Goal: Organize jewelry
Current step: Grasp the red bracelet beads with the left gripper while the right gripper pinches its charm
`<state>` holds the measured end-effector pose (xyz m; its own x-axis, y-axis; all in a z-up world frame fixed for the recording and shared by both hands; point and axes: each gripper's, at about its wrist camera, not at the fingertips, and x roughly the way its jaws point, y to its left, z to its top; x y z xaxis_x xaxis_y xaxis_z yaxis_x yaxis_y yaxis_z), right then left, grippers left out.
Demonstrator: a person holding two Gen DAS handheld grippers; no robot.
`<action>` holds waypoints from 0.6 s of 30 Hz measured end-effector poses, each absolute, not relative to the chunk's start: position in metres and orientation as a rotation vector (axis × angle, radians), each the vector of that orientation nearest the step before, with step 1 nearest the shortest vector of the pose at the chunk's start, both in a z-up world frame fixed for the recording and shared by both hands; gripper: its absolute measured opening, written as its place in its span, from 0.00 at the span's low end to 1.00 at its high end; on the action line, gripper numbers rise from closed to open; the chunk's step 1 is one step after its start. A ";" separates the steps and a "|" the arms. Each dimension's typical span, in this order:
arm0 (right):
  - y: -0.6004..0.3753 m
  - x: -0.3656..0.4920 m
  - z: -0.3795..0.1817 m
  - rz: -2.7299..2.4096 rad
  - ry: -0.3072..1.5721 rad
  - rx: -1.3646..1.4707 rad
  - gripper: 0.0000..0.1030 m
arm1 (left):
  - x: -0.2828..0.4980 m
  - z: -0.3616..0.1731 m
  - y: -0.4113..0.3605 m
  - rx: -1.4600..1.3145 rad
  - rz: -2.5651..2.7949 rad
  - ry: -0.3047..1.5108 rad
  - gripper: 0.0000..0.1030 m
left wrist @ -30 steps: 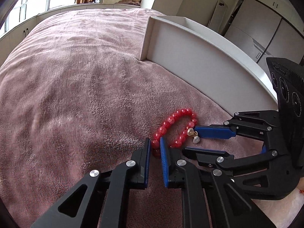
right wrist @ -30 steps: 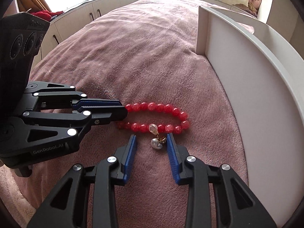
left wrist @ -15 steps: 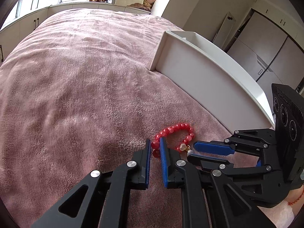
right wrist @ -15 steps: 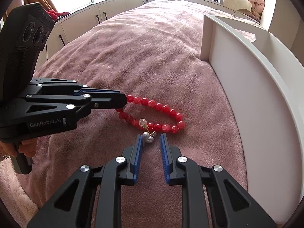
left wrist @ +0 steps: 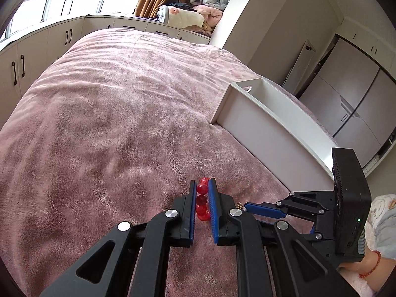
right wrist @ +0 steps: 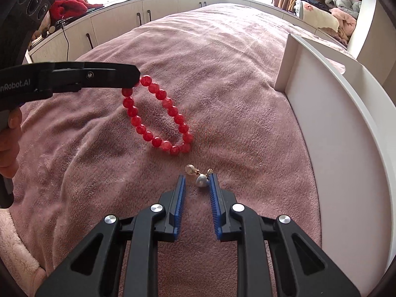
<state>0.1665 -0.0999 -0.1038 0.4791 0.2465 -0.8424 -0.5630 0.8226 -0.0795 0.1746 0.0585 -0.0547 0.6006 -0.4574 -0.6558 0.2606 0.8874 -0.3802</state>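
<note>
The pink blanket [right wrist: 222, 57] covers the bed that carries everything, and the white tray [right wrist: 346, 128] stands on it along the right edge, its tall side wall facing both grippers.

The red bead bracelet [right wrist: 158, 118] is pinched at its upper end by the left gripper [left wrist: 203, 198], whose blue pads are pressed onto the beads. The loop droops from there, long axis running from upper left down toward the lower right, its low end at or just above the blanket; I cannot tell whether it touches. Judging by the beads, it is a strung loop: limp overall, hard and smooth per bead, likely light. It will swing and slide if gripped across a single bead, so the hold over several beads looks sound.

The pearl earring [right wrist: 201, 179] lies on the blanket just in front of the tray wall, near the bracelet's low end but apart from it. The right gripper [right wrist: 198, 185] is spread around it, the pearl sitting close against the right pad and the left pad standing clear. The earring's long axis runs roughly left to right, clear drop to the left, gold fitting to the right. It looks tiny, round and slippery, and the plush pile may let it sink, so the pads probably need to close squarely on the pearl body rather than the thin gold part
</note>
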 end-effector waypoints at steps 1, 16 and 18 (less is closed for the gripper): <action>-0.099 0.169 -0.106 0.504 0.954 -0.375 0.24 | 0.173 -0.054 0.059 -0.258 -0.421 0.828 0.14; -0.099 0.165 -0.094 0.540 0.895 -0.349 0.20 | 0.161 -0.044 0.061 -0.243 -0.404 0.805 0.14; -0.101 0.162 -0.088 0.544 0.875 -0.343 0.20 | 0.158 -0.042 0.062 -0.234 -0.393 0.805 0.14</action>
<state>0.1623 -0.1007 -0.0880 0.5195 0.3073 -0.7973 -0.5789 0.8129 -0.0639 0.1579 0.0617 -0.0419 0.6268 -0.4266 -0.6520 0.2516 0.9028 -0.3488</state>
